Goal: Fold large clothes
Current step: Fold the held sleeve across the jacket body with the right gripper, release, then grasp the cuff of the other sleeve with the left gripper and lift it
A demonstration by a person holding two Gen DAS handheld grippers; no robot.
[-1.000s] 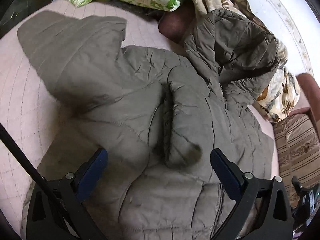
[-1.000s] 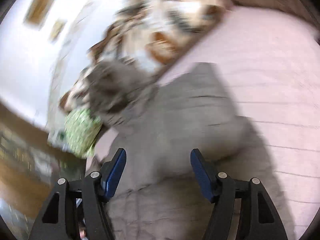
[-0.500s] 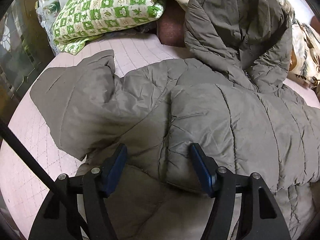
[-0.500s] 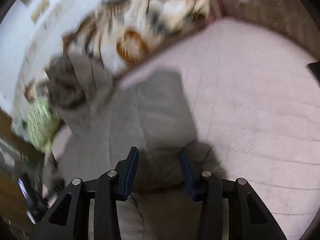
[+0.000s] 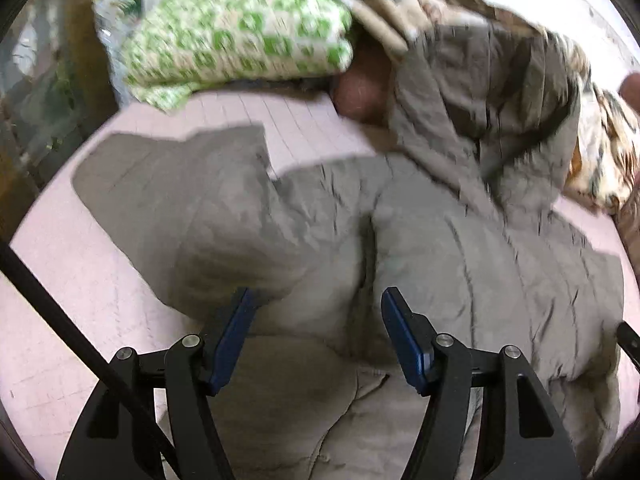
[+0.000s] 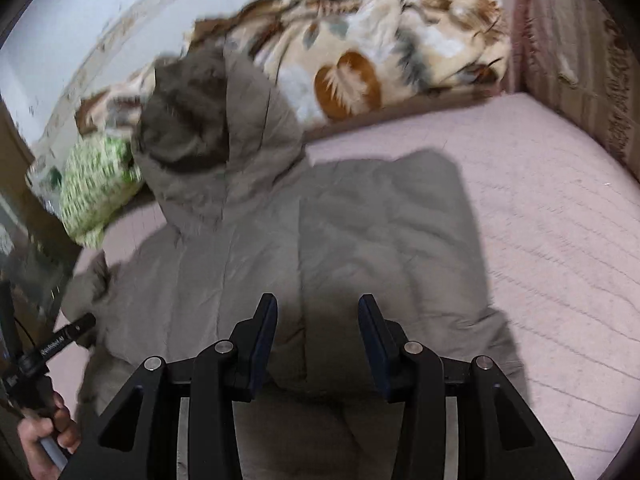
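Left wrist view: item, one grey-brown padded jacket (image 5: 460,264), hooded, lying spread on the pink quilted bed (image 5: 80,288); its hood (image 5: 480,92) rests against a green-patterned pillow (image 5: 240,36) and a leaf-print blanket (image 6: 380,48) at the head end. We read the long axis as running from the hem nearest us up to the hood, hood end pointing away from both cameras. Left sleeve (image 5: 172,200) angled outward; right sleeve (image 6: 384,232) lies as a flat panel beside the body. Left gripper (image 5: 316,328): fingers half parted, straddling the puffed fabric at the sleeve's base; we cannot tell if they pinch it. Right gripper (image 6: 318,332): fingers narrower, fabric between them, grip likewise uncertain. Step in hand, as we judge: taking hold of both sides for the first fold. Next move calls for a firm pinch, then carrying the sleeves inward across the body.
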